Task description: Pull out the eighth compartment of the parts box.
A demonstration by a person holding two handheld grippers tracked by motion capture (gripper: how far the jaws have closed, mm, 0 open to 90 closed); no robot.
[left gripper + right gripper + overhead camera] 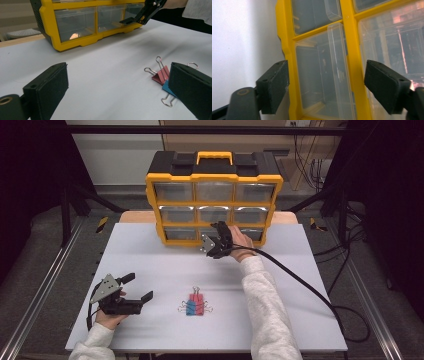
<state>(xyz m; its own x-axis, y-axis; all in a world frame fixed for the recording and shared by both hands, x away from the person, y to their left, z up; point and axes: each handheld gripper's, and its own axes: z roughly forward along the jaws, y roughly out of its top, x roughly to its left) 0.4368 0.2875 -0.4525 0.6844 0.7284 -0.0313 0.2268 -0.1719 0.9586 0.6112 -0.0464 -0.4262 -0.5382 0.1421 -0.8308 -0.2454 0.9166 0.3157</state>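
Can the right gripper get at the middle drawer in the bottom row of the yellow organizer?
Probably yes: the right gripper faces that drawer closely, jaws open, nothing between them.

A white desk [150, 250] stands in a dim room, its top brightly lit while the surroundings fall into shadow. A strip of bare wood [135, 216] shows at its far edge. Grey carpet [45, 265] covers the floor on both sides. Metal rails [40, 295] run along the floor left and right of the desk, and dark frame posts [65, 205] rise beside them. Behind stands a pale wall panel [117, 155]. Black cables [350, 320] lie on the floor at the right.
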